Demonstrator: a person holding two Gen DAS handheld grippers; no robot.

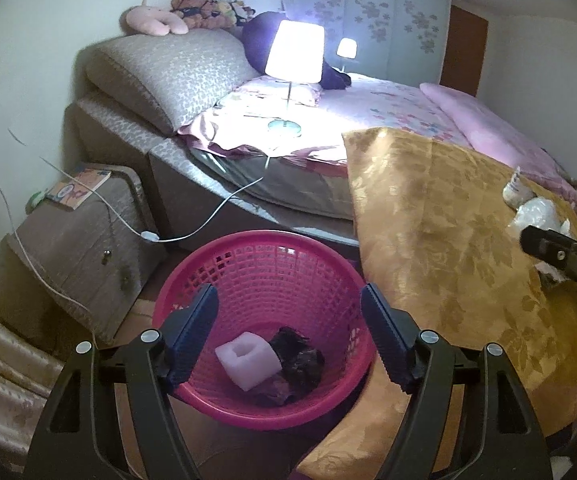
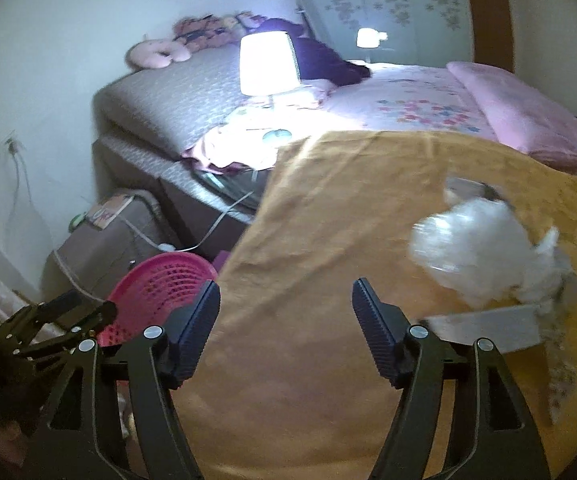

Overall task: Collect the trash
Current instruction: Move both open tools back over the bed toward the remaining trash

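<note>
A pink plastic basket point(image 1: 264, 268) stands on the floor beside a table under a gold cloth point(image 1: 448, 240). In it lie a white foam block point(image 1: 247, 360) and dark crumpled trash point(image 1: 298, 360). My left gripper point(image 1: 288, 328) is open and empty right above the basket. My right gripper point(image 2: 286, 320) is open and empty over the gold cloth point(image 2: 328, 240). Crumpled clear and white plastic trash point(image 2: 484, 256) lies on the cloth to the right of it, blurred; it also shows in the left wrist view point(image 1: 536, 212). The basket shows at lower left in the right wrist view point(image 2: 160, 284).
A lit lamp point(image 1: 294, 52) stands on the bed point(image 1: 368, 100), its white cord point(image 1: 208, 212) trailing to the floor. A brown nightstand point(image 1: 84, 240) with a book sits left of the basket. A small white bottle point(image 1: 514, 188) and a grey card point(image 2: 488, 328) lie on the cloth.
</note>
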